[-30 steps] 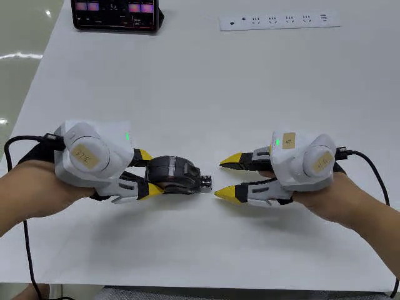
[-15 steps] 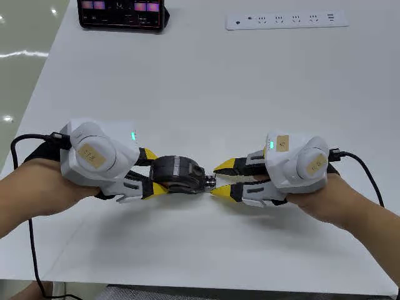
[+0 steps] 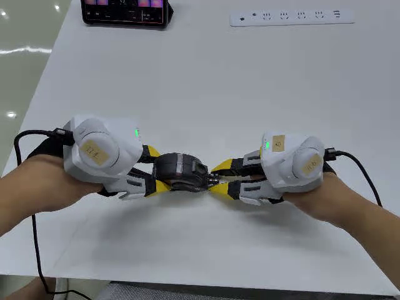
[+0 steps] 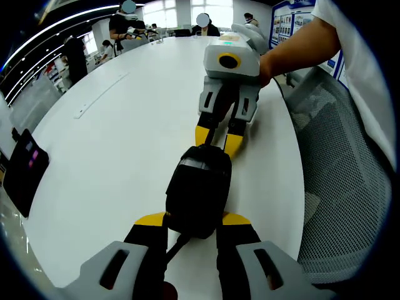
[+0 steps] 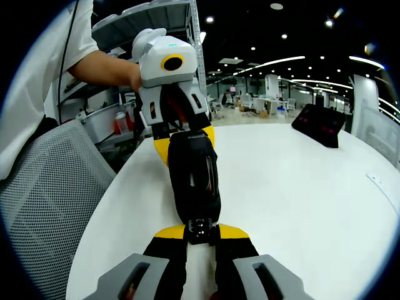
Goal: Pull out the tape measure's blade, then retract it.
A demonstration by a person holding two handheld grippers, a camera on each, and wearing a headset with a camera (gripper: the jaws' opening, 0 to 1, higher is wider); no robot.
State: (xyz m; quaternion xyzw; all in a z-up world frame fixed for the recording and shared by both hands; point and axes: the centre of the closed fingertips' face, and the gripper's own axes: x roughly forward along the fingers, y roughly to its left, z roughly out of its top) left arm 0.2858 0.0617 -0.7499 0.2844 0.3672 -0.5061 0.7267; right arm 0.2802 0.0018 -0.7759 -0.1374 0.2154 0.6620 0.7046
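Starting at the left, my left gripper [image 3: 156, 170] is clamped across the back half of the tape measure [image 3: 180, 172], with one yellow tip on its far side and one on its near side. The case sits low over the near part of the bench [image 3: 206, 81], between the two grippers. I can't tell whether it touches the surface.

It is a rounded, dark grey-black case with a lighter band along its top, and the shell looks rubbery. No blade is drawn out. The small metal hook [image 3: 211, 181] sits at the mouth on the case's right end.

I judge the case to be hard, dense for its size and grippy enough, so the flat sides are the right place to hold it.

The hook is the awkward part, being tiny, smooth and likely slippery. I would want it pinched squarely rather than by a corner. I expect the blade behind it to be thin spring steel that kinks if pulled off-line and snaps back hard if let go.

On the right, my right gripper [image 3: 218, 179] is narrowed onto that hook. In the right gripper view its tips press in from either side.
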